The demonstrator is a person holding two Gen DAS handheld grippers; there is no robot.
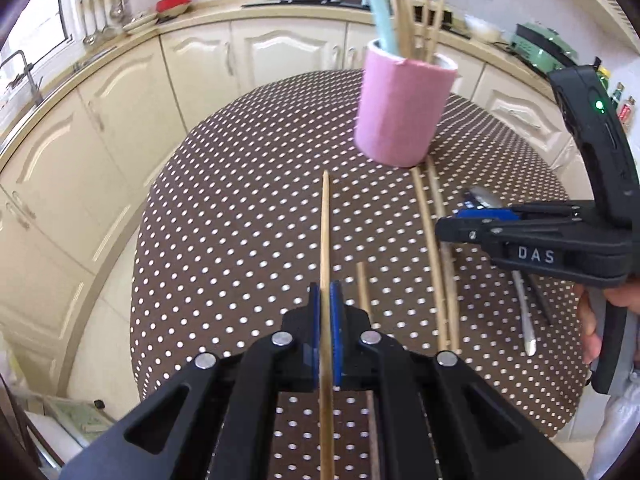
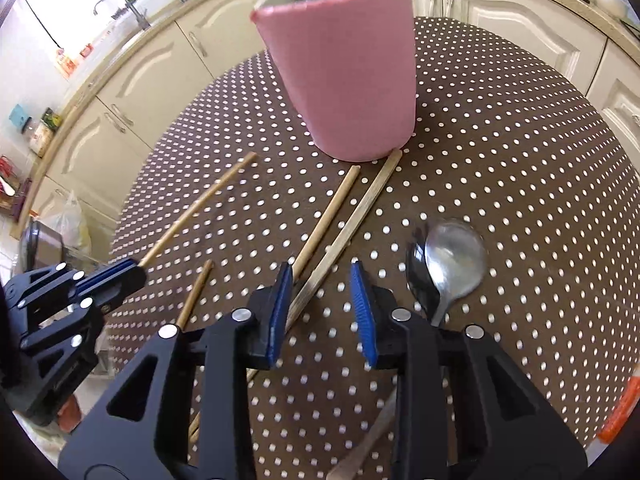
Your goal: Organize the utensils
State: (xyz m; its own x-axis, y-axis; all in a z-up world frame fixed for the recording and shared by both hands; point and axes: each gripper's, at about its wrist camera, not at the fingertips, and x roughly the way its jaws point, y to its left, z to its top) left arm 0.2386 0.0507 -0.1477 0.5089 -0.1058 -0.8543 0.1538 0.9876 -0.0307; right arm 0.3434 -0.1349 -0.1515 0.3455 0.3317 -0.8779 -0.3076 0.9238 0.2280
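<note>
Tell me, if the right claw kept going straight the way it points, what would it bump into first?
Probably the dotted tablecloth, beside the two chopsticks lying just left of the right claw; the pink cup stands farther on. Depth is unclear.

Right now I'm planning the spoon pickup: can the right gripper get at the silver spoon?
Probably yes: the right gripper is open and empty, and the silver spoon lies uncovered just beside it, though a dark spoon touches its edge.

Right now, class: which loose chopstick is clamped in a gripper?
The chopstick clamped in the left gripper; the others lie free on the dotted table.
</note>
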